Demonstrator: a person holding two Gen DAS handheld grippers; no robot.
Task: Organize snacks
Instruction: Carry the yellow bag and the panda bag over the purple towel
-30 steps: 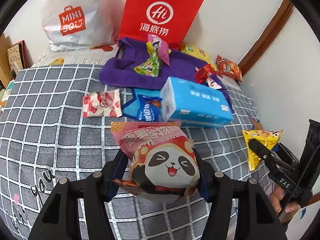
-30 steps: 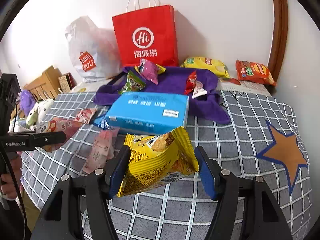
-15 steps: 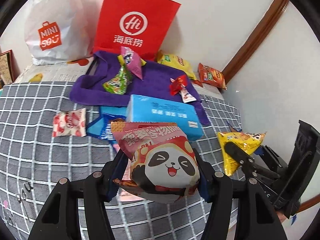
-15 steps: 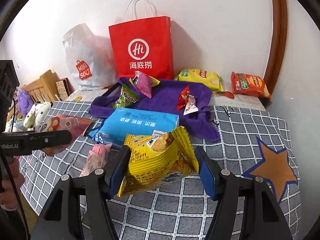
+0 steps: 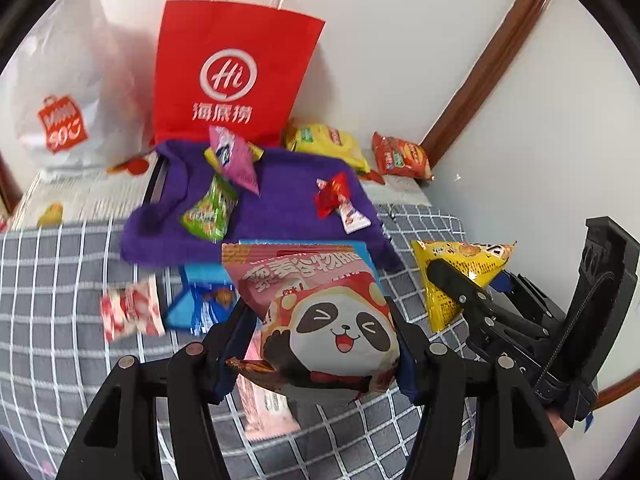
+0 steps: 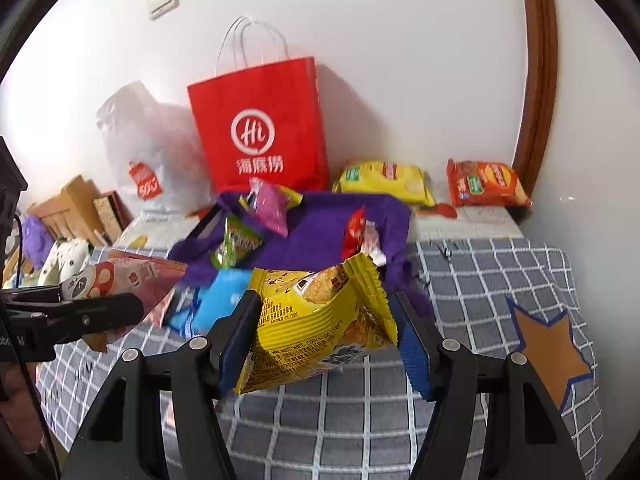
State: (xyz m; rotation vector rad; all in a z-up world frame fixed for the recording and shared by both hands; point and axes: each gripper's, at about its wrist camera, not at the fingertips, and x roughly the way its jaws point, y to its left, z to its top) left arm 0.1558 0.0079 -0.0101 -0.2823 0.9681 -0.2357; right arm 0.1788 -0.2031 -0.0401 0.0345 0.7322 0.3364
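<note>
Jaws of both grippers were clamped across the waists of light, air-puffed, crushable, slippery foil packets: left gripper (image 5: 320, 344) on the pink panda-printed snack bag (image 5: 320, 316) at lower centre, right gripper (image 6: 324, 340) on the yellow cracker packet (image 6: 320, 324).

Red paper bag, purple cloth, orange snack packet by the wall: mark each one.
Red paper bag (image 6: 260, 140): right wrist view, on its front face at the white logo.
Purple cloth (image 5: 288, 204): left wrist view, on a bare middle patch.
Orange snack packet (image 6: 486, 183): right wrist view, on the middle of its front.
</note>
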